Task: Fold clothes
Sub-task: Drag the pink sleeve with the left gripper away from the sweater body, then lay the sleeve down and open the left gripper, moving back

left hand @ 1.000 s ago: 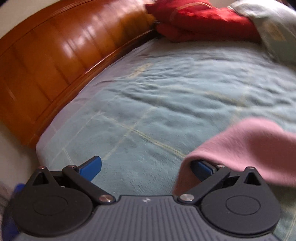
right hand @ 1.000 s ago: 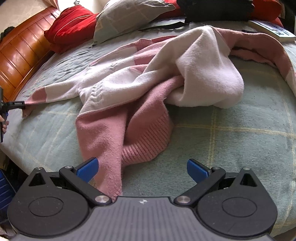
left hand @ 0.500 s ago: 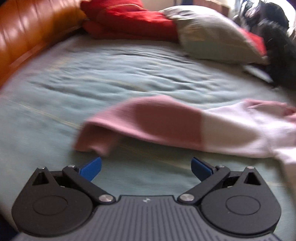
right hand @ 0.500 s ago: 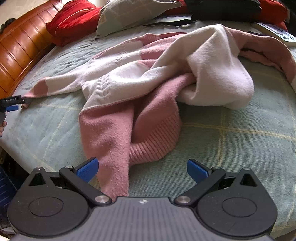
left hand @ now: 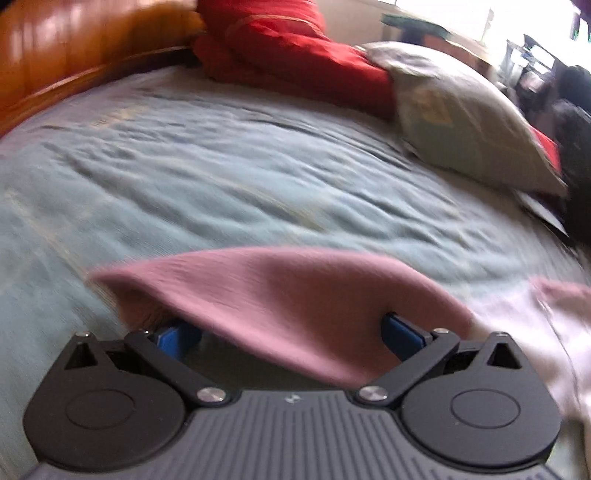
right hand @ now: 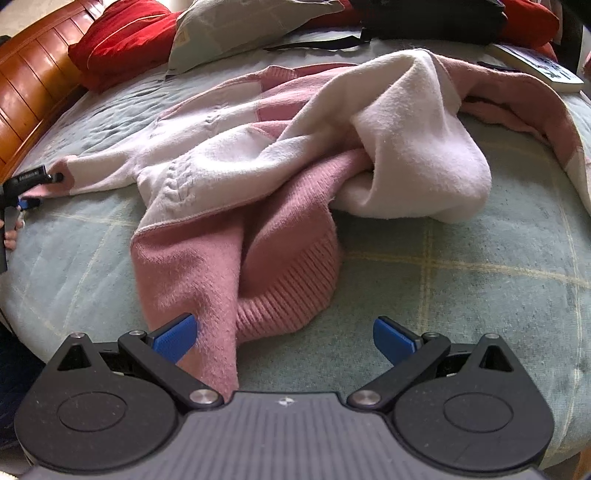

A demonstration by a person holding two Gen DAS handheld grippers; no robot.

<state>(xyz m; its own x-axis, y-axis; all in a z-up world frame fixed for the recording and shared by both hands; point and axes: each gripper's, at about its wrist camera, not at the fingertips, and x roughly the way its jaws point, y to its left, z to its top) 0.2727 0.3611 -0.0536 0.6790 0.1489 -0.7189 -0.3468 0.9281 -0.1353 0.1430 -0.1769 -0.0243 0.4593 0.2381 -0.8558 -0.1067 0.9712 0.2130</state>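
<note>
The pink cuff of the pink-and-white knitted sweater is being straddled by the spread left gripper for flattening; the right gripper is being held spread over the hem.

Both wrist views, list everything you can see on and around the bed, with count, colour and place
sweater: one, pink and white, crumpled across the middle of the bed, one sleeve stretched toward the headboard side
blanket: one, pale blue-green with faint yellow checks, covering the bed
headboard: one, glossy orange-brown wood, along the far left edge
red pillow: one, red, by the headboard
grey pillow: one, grey-green, leaning beside the red pillow
black bag: one, black, at the far edge
book: one, white with dark print, far right
left tongs: blue pads, open around the pink sleeve cuff
right tongs: blue pads, open at the pink hem
</note>
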